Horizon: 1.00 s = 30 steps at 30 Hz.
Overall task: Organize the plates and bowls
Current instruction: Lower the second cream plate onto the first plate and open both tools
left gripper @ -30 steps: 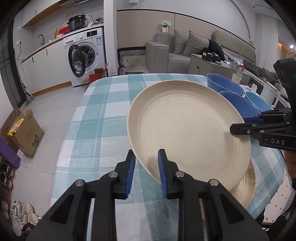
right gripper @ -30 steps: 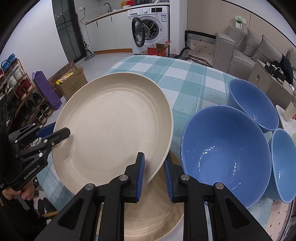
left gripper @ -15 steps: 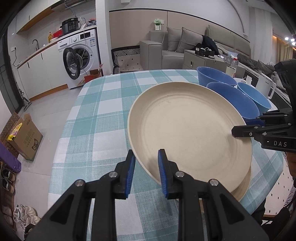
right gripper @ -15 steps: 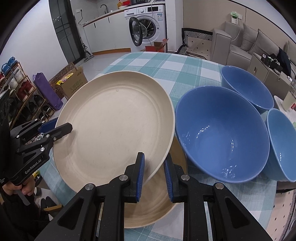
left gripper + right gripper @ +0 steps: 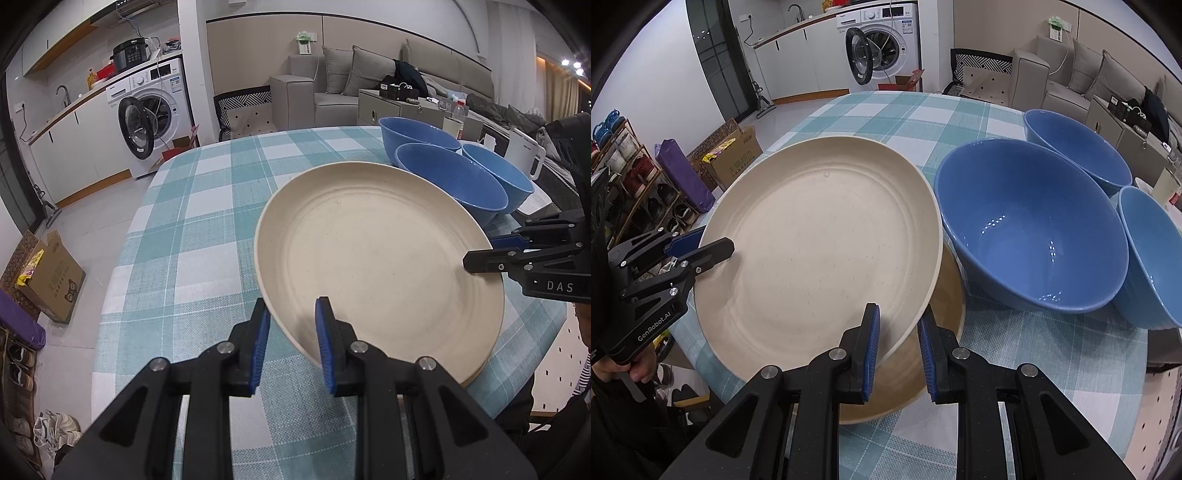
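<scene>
- Left wrist view: my left claw point(image 5: 291, 334) grips the near rim of the cream plate point(image 5: 376, 258), one blue pad on each side of the rim.
- The plate is tilted, its near edge lifted off the worktop point(image 5: 207, 229), and it sits toward the worktop's right edge.
- Across the plate I see the right claw point(image 5: 480, 254) clamped on the opposite rim; its black body reads "DAS".
- Three blue bowls point(image 5: 450, 177) cluster at the far right corner of the worktop, just beyond the plate.
- The worktop carries a teal and white checked cloth. Behind it stand a washing machine point(image 5: 151, 118) with its door open, a grey sofa point(image 5: 354, 81) and, on the floor at left, a cardboard box point(image 5: 51, 277).
- Right wrist view: my right claw point(image 5: 897, 345) is closed on the plate's point(image 5: 820, 251) near rim, pads above and below it.
- A second plate point(image 5: 923, 354) of a tanner shade lies flat beneath, at the near edge of the worktop point(image 5: 1034, 350).
- The left claw point(image 5: 713, 247) holds the plate's left rim; its body reads "GenRobot.AI".
- The largest blue bowl point(image 5: 1030, 225) stands just right of the plate, two more behind and beside it.
- A shoe rack point(image 5: 624, 166) lines the left wall.
</scene>
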Tool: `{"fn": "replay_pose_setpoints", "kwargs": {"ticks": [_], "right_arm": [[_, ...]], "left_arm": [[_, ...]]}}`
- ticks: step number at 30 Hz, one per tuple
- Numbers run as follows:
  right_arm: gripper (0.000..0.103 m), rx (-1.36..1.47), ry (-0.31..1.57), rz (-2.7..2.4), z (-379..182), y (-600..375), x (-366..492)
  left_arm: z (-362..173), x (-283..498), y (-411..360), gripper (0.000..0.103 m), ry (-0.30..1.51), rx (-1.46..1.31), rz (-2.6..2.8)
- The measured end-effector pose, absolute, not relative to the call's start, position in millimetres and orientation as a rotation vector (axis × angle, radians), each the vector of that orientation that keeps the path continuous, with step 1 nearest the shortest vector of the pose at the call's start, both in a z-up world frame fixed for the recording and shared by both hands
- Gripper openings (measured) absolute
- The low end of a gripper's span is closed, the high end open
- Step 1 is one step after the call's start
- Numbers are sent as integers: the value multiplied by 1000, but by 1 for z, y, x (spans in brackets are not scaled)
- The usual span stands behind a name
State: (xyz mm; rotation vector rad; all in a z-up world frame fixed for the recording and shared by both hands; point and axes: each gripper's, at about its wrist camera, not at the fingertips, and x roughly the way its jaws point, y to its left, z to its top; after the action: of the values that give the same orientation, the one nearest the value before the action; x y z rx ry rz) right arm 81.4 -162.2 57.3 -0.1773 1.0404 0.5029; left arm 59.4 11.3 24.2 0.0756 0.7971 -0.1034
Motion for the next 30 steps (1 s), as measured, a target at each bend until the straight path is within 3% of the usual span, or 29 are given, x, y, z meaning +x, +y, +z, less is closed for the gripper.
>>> {"fn": "replay_pose_setpoints", "kwargs": {"ticks": [30], "right_arm": [[23,-258,1092,446,38,-163,73]], "left_arm": [[8,56,-8,23,846,146,-118]]}}
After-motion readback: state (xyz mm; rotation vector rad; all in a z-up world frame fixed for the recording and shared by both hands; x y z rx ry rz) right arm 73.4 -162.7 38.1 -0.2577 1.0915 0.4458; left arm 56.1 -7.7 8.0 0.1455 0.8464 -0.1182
